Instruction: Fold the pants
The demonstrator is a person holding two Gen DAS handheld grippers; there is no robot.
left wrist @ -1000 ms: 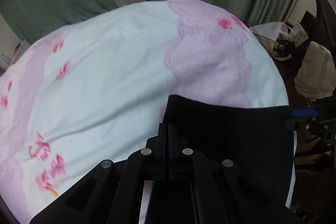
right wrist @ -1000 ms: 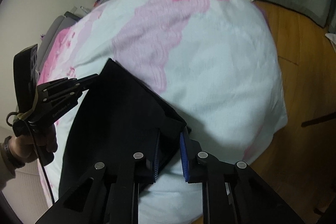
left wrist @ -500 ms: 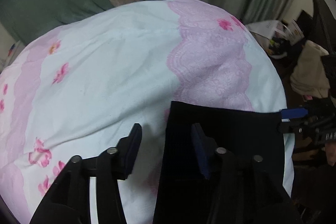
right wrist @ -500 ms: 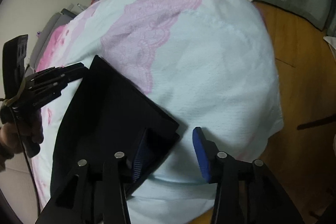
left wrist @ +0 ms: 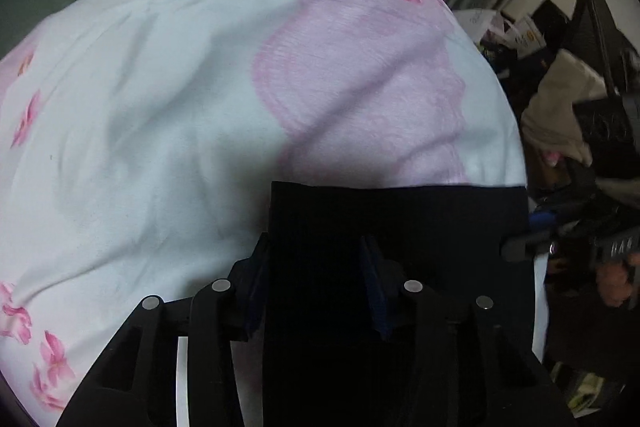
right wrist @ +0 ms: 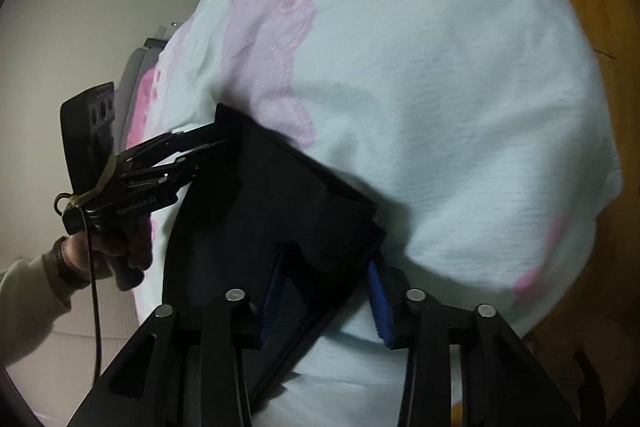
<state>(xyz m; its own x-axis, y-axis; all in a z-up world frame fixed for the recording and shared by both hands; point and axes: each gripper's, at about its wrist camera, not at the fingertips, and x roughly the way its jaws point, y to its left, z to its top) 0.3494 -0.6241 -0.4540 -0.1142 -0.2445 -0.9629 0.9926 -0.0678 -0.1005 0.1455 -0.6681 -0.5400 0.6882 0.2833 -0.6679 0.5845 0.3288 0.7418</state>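
Laying folded pants (left wrist: pixel 396 227) on bed (left wrist: pixel 160 107), we had left claw (left wrist: pixel 316 279) and right claw (right wrist: pixel 326 291) just narrowing, part-open, astride corners; next: regrip, fold again.

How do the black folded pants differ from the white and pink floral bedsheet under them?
The black folded pants are plain and dark; the white and pink floral bedsheet is pale, with pink bands and flowers. The pants cover a small patch near one corner; the sheet spans the whole bed. The pants have straight, crisp edges; the sheet shows soft wrinkles. Both are fabric, lying flat.
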